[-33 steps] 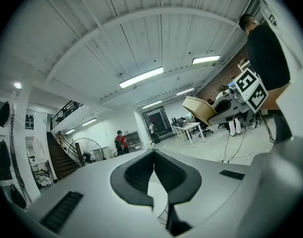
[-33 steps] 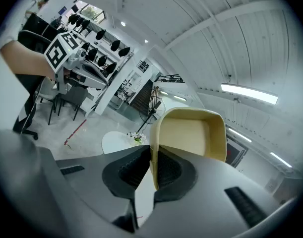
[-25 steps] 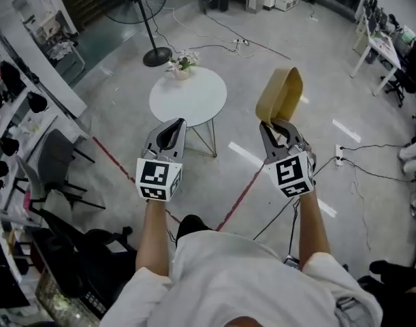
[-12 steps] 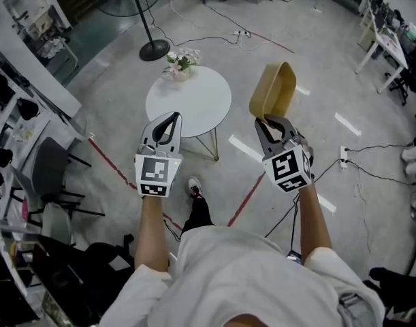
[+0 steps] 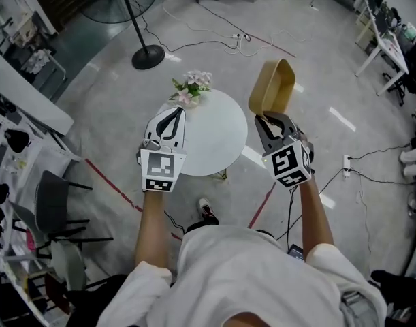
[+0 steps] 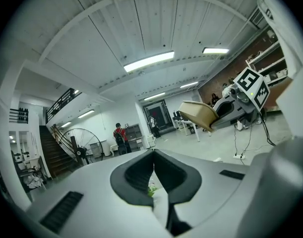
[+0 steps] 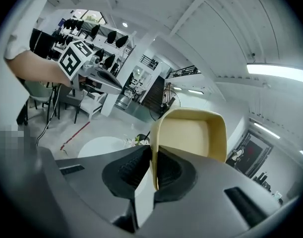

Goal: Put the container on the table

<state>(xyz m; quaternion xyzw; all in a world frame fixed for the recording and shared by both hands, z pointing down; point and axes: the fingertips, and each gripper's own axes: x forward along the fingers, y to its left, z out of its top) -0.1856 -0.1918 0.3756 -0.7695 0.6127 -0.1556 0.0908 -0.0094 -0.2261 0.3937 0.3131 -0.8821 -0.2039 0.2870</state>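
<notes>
Grey floor (image 5: 316, 67) with trailing cables, seen steeply from the head view; on it stands the round white table (image 5: 218, 142), its top bare except for a small pot of flowers (image 5: 193, 86) at the far edge. The tan container (image 5: 272, 87), an open, thin-walled tub, is carried in the air, tipped on edge with its mouth sideways, and appears just right of the tabletop, not yet over it. The right gripper (image 5: 267, 120) has its jaws nearly together, pinching one wall of the tub at the rim, one pad inside and one outside. The left gripper (image 5: 172, 112) is closed on nothing, its tips meeting over the table's near side. The tub looks light and fairly stiff, probably smooth plastic. A one-wall rim pinch lets it swing, so it should be turned base-down before release. Its underside, its weight and whether anything lies inside it cannot be made out; the table's legs are mostly hidden beneath the top.
</notes>
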